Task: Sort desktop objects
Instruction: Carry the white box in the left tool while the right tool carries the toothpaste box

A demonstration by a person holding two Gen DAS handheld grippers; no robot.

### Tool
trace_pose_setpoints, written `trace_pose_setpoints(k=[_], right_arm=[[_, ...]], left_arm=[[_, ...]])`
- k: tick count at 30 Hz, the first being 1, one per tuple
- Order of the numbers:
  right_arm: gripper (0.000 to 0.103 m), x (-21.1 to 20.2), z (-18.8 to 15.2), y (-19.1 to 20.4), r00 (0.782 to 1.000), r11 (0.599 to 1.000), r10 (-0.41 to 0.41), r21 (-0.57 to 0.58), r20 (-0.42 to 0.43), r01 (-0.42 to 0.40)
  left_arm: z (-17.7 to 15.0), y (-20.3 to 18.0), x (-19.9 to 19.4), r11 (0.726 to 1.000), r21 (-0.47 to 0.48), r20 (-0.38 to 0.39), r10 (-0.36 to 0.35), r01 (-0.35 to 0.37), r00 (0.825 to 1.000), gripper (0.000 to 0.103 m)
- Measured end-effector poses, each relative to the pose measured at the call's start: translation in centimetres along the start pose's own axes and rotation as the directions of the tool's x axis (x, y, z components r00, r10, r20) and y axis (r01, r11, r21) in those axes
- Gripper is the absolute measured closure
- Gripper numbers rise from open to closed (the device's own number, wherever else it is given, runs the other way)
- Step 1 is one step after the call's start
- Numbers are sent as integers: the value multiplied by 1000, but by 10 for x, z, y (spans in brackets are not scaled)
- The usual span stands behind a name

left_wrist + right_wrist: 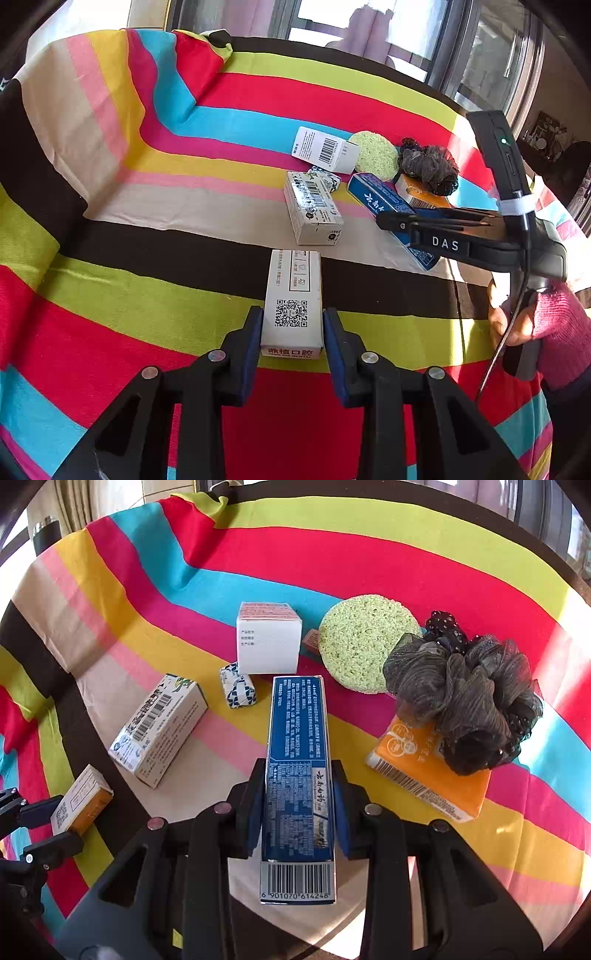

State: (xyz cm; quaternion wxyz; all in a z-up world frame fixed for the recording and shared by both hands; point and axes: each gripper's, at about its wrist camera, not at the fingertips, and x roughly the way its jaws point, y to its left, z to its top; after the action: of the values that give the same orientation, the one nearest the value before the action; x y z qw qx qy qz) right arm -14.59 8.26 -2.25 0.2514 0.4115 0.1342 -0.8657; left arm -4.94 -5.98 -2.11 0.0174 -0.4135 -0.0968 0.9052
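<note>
**Both grippers clamped on boxes**

The left gripper point(292, 325) has its fingers point(246, 343) pressed on a small white box point(293, 295) over the striped surface point(147, 314). The right gripper point(298, 805) grips a long blue box point(297, 760), near a green sponge point(364, 646) and an orange box point(436, 786).

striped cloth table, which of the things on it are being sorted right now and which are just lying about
In hand now:
- small white box with QR code, gripped by the left gripper
- long blue box, gripped by the right gripper

Lying about, untouched:
- green sponge
- dark mesh pouf
- orange packet under the pouf
- white cube box
- barcoded white box
- small patterned packet
</note>
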Motion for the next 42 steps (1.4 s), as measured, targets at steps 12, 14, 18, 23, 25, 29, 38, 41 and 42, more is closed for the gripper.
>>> trace_pose_setpoints(k=[12, 14, 18, 23, 25, 29, 38, 41, 42], right_arm=[[68, -105, -116, 17, 999, 993, -36, 112, 22, 33], [68, -115, -125, 22, 999, 991, -29, 132, 28, 25], [67, -125, -142, 36, 999, 992, -33, 119, 18, 30], [67, -136, -155, 39, 999, 992, -32, 125, 27, 28], [67, -139, -157, 40, 999, 991, -30, 128, 37, 25], [67, -144, -159, 42, 998, 991, -27, 130, 53, 19], [67, -155, -166, 49, 997, 992, -7, 129, 75, -3], [67, -160, -166, 55, 997, 993, 1, 117, 83, -11], [67, -161, -166, 57, 996, 994, 4, 111, 86, -14]], left_arm=[[2, -12, 1, 996, 53, -6, 68, -68, 998, 70], [2, -16, 4, 993, 71, -8, 99, -98, 995, 70], [-8, -26, -3, 980, 113, -4, 164, -163, 986, 70], [-28, -32, -19, 981, 116, -5, 157, -155, 988, 70], [-36, -35, -27, 982, 121, -11, 147, -145, 989, 70], [-50, -42, -43, 980, 145, -11, 139, -136, 990, 70], [-63, -45, -75, 978, 161, 13, 135, -136, 991, 70], [-66, -42, -82, 979, 155, 12, 133, -134, 991, 70], [-67, -41, -84, 980, 150, 11, 132, -132, 991, 70]])
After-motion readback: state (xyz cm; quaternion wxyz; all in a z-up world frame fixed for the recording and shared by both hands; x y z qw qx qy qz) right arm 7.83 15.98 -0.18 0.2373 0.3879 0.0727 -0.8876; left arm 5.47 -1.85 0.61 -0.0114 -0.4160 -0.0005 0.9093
